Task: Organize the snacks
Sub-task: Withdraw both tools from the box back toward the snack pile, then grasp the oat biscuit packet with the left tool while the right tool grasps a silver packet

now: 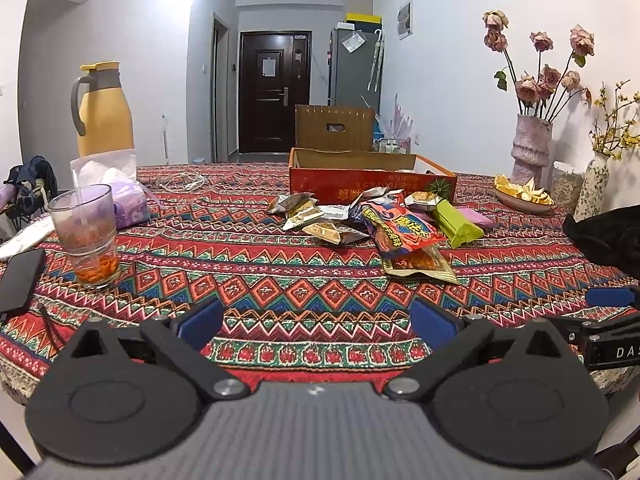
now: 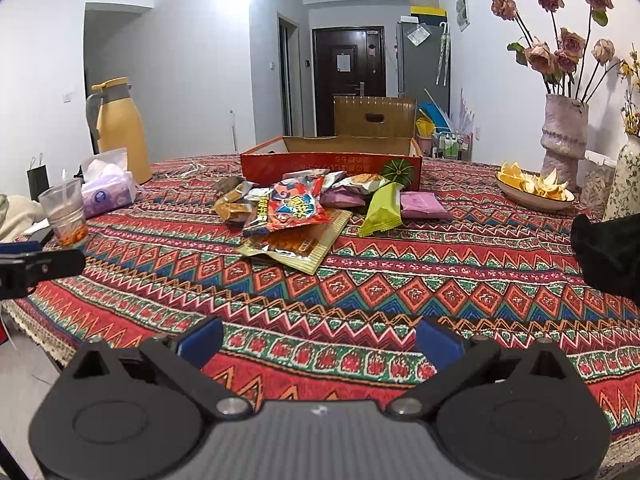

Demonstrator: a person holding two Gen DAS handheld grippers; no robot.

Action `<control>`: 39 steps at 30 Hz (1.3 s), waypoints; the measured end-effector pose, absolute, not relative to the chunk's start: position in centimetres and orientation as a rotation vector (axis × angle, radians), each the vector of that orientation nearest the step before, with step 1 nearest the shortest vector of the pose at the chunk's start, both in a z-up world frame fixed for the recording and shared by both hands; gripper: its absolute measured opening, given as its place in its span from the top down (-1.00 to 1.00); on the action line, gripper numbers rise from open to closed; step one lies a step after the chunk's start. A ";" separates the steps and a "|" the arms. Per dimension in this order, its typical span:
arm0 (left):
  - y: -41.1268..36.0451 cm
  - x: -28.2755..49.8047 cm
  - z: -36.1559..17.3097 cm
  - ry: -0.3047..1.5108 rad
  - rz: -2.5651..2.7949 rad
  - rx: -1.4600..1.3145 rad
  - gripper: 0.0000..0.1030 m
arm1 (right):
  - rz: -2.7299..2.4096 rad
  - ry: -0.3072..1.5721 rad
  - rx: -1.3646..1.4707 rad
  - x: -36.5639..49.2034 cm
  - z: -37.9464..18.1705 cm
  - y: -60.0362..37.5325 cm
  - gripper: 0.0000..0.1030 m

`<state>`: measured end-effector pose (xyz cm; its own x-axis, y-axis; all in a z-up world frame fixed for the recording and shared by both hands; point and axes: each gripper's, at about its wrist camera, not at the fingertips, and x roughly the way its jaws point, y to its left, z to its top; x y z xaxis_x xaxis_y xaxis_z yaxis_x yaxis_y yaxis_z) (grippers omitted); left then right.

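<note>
Hovering low over the tablecloth (image 1: 280, 280), both grippers gape wide and hold nothing, likely lining up an approach. From the left gripper (image 1: 316, 318) the snacks (image 1: 372, 220) lie piled at 12 to 1 o'clock, just before the box (image 1: 372, 180), probably their destination. From the right gripper (image 2: 318, 338) they sit at 12.

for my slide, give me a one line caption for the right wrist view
Open right hand-held gripper faces a heap of foil snack packets before a shallow red cardboard box on the patterned red tablecloth.
</note>
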<state>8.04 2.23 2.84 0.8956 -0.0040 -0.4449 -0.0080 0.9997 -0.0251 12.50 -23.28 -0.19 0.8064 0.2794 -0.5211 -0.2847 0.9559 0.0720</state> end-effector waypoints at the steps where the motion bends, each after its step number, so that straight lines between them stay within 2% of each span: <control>1: 2.3 8.4 2.8 0.467 0.001 -0.026 -0.98 | 0.298 0.558 -0.009 12.8 -0.2 -23.3 -1.00; 15: 2.9 16.4 1.5 0.528 -0.005 0.015 -0.98 | 0.294 0.579 -0.035 18.9 -0.5 -22.3 -1.00; 28: 3.0 30.6 0.1 0.606 -0.187 0.118 -0.94 | 0.275 0.562 -0.058 26.2 0.1 -21.9 -1.00; 31: 2.6 33.9 -1.1 0.657 -0.225 0.149 -0.77 | 0.271 0.564 -0.057 27.6 0.1 -21.9 -1.00; 34: 2.4 36.4 -2.7 0.730 -0.250 0.152 -0.49 | 0.273 0.558 -0.062 28.9 0.2 -21.7 -1.00; 36: 2.9 36.9 -3.0 0.710 -0.263 0.092 -0.20 | 0.279 0.552 -0.061 29.9 0.4 -21.7 -1.00; 39: 2.9 36.6 -2.9 0.702 -0.253 0.087 -0.19 | 0.291 0.540 -0.048 31.9 1.0 -21.6 -1.00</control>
<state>36.60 2.95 -2.94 0.7344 -0.2007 -0.6484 0.2590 0.9659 -0.0057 31.94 -21.63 1.00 0.8179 0.2601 -0.5131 -0.2853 0.9579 0.0309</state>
